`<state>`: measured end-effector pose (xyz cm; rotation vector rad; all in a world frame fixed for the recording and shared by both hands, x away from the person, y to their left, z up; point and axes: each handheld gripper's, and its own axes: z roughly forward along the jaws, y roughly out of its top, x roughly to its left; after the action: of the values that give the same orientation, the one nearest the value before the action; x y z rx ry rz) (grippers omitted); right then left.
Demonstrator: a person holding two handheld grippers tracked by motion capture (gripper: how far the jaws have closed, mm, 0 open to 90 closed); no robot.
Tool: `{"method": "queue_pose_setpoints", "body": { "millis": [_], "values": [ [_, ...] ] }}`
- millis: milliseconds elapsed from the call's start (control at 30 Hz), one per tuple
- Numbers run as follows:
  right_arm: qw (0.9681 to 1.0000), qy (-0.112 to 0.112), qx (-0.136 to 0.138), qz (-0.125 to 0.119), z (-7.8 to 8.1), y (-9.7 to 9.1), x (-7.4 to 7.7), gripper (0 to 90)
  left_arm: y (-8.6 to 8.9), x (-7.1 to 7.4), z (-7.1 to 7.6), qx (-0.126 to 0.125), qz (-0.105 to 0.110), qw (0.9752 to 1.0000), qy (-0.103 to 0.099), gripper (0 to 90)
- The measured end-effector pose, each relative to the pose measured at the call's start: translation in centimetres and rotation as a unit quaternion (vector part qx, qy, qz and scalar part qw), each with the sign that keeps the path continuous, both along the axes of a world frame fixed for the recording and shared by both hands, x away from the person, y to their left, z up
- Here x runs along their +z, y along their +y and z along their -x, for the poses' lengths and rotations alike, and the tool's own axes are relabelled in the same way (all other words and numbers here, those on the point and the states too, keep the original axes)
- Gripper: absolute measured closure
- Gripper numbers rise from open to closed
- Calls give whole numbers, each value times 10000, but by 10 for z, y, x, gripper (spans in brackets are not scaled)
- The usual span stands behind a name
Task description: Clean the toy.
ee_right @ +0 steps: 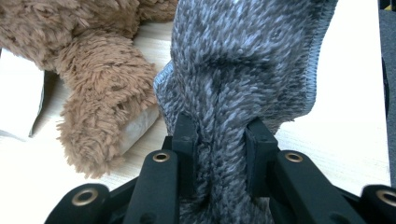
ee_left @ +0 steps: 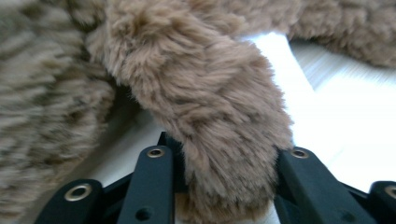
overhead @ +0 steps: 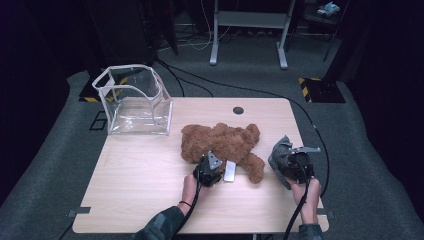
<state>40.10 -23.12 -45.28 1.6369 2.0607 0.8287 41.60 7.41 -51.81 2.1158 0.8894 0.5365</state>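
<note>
On the wooden table (overhead: 140, 175), our left gripper (overhead: 210, 170) clamps the brown teddy bear's (overhead: 220, 142) limb and our right gripper (overhead: 294, 167) pinches a grey knitted garment (overhead: 280, 152); dressing seems barely begun, the clear bag (overhead: 132, 100) standing well apart.

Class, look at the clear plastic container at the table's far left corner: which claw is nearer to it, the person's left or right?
Left. The left claw grips the brown teddy bear mid-table, closer to the clear container. The right claw holds grey knitted fabric near the table's right edge.
</note>
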Motion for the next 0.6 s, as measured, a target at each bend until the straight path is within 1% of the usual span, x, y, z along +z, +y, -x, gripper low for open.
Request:
{"method": "queue_pose_setpoints", "body": {
  "millis": [33,100,133,167,233,267,300,333,467,500,567,600],
  "values": [
    [10000,0,0,-4,0,0,0,709,1,3,0,-27,30,10000,-82,695],
    [10000,7,-14,-3,0,0,0,709,3,11,0,-114,107,9998,-143,702],
    [10000,9,-36,7,0,0,1,709,4,16,-2,-185,127,9996,-155,704],
    [10000,23,-71,-9,0,0,1,709,5,19,-3,-230,123,9996,-124,705],
    [10000,24,-65,-38,1,-1,2,709,7,27,-7,-334,192,9992,-122,706],
    [10000,-23,-32,-18,1,-2,2,709,8,31,-9,-358,165,9991,-161,707],
    [10000,-27,-30,-21,1,-2,2,709,9,36,-12,-443,151,9987,-177,707],
    [10000,-29,-39,-22,1,-2,2,709,10,39,-13,-466,145,9986,-185,708],
    [10000,-22,-31,-15,1,-2,2,709,11,53,-19,-591,175,9977,-269,710],
    [10000,-19,-29,-17,1,-2,2,709,11,56,-21,-659,179,9972,-288,710],
    [10000,10,-48,-37,1,-1,2,708,11,60,-24,-681,199,9970,-318,711],
    [10000,25,-67,-51,1,0,3,709,12,64,-26,-728,295,9965,-301,712]
  ]
}}
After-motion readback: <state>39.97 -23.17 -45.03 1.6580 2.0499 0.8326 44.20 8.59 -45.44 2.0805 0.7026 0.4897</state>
